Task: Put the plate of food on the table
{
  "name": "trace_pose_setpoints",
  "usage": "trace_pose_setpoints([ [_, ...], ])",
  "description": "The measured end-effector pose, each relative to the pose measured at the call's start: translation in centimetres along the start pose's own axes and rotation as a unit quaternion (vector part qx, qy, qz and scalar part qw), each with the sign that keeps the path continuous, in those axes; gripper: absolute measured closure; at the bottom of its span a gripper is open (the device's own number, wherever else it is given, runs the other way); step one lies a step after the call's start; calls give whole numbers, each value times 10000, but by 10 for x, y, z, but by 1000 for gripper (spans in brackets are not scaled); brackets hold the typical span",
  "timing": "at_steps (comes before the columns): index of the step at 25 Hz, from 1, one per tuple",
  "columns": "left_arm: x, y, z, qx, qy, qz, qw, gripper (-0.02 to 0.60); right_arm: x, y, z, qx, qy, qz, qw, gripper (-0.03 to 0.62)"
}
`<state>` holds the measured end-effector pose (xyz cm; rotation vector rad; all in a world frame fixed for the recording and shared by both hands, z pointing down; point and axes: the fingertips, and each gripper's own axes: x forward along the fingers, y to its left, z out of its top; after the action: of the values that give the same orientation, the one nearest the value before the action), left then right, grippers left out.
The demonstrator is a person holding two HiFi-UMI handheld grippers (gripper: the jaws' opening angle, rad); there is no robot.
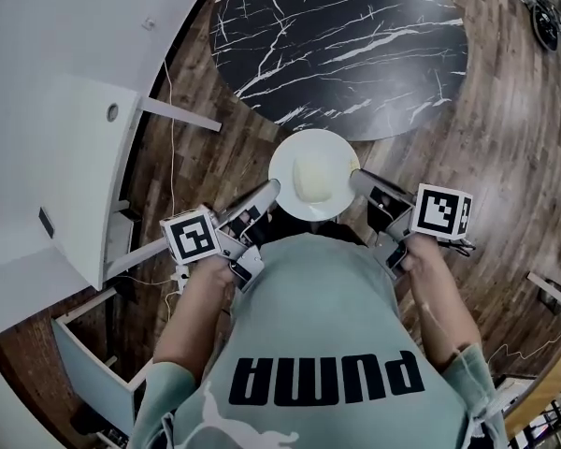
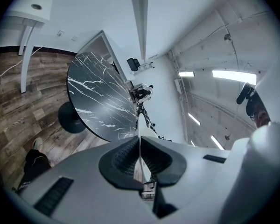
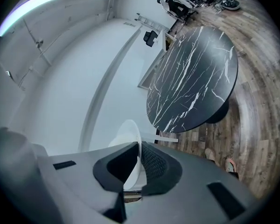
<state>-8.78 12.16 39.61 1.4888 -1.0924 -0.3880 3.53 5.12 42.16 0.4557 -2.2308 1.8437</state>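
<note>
A white plate [image 1: 314, 174] with a pale portion of food on it hangs in the air in front of the person's chest, short of the round black marble table [image 1: 341, 40]. My left gripper [image 1: 273, 189] is shut on the plate's left rim and my right gripper [image 1: 355, 178] is shut on its right rim. The left gripper view has the thin plate edge [image 2: 139, 153] pinched between the dark pads, with the table [image 2: 100, 101] beyond. In the right gripper view the plate [image 3: 130, 148] sits between the jaws and the table [image 3: 196, 85] lies ahead.
A white counter [image 1: 56, 129] with a white leg [image 1: 178, 115] stands to the left over the wooden floor [image 1: 505, 157]. A cable [image 1: 171, 110] trails on the floor by it. An open drawer [image 1: 93, 363] shows at lower left. Equipment [image 3: 186, 1] stands behind the table.
</note>
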Motion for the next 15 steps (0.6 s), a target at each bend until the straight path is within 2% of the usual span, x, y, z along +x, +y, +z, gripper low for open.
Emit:
trace_pose_setpoints([
  [6, 26, 5, 20, -141, 298, -145, 9993, 563, 4, -7, 24, 121, -279, -262, 9992, 568],
  [9, 41, 1, 35, -56, 488, -263, 9984, 563, 5, -7, 40, 135, -435, -343, 9984, 568],
  [12, 57, 0, 48, -107, 655, -359, 9972, 563, 5, -12, 57, 155, -591, -592, 9964, 566],
  [15, 67, 2, 62, -101, 832, -419, 9956, 563, 14, -6, 70, 232, -806, -437, 9955, 566],
])
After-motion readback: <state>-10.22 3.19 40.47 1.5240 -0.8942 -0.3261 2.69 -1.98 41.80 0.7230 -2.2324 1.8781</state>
